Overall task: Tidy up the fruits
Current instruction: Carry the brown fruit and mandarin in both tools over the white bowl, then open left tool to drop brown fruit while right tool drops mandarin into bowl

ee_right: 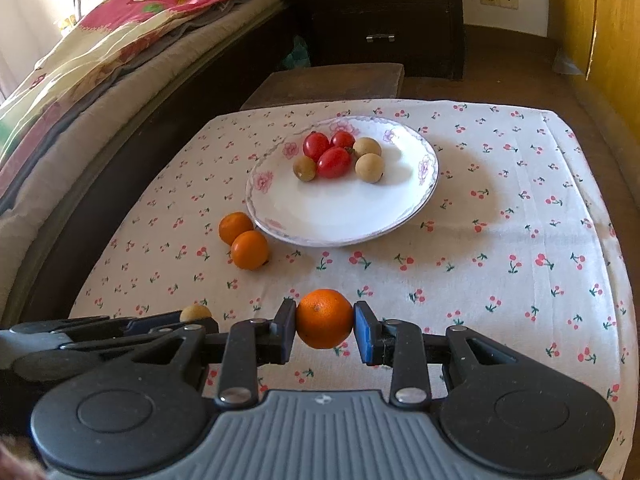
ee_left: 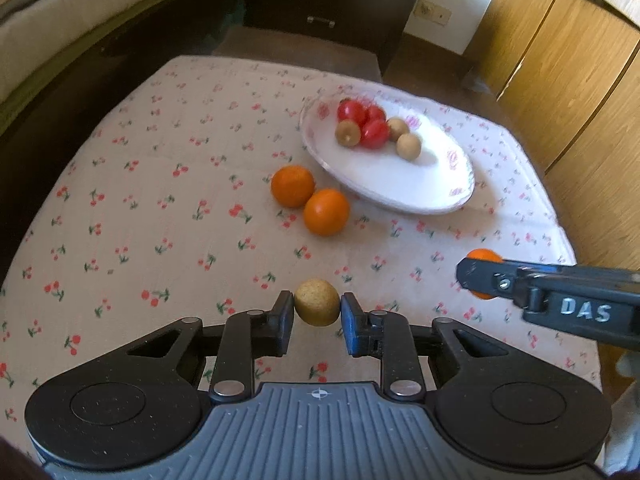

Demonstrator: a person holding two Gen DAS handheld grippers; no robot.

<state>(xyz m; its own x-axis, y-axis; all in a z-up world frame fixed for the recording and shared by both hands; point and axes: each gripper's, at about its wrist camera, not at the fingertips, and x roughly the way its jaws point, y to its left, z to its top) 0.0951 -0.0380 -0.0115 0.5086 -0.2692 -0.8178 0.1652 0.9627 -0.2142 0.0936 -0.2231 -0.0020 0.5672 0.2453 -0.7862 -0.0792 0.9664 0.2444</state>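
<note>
My left gripper (ee_left: 317,307) is shut on a tan longan (ee_left: 317,302), held just above the cherry-print tablecloth (ee_left: 160,208). My right gripper (ee_right: 325,322) is shut on a small orange (ee_right: 325,319). In the left wrist view the right gripper (ee_left: 474,276) comes in from the right edge with that orange (ee_left: 482,255) showing around its fingers. The white flowered plate (ee_right: 344,216) holds three cherry tomatoes (ee_right: 334,162) and three longans (ee_right: 370,168). Two more oranges (ee_right: 249,250) lie touching each other on the cloth, left of the plate.
A bed with a patterned quilt (ee_right: 120,40) runs along the left of the table. A dark drawer chest (ee_right: 380,12) and a low brown stool (ee_right: 328,84) stand behind it. Wooden wardrobe doors (ee_left: 568,80) rise on the right.
</note>
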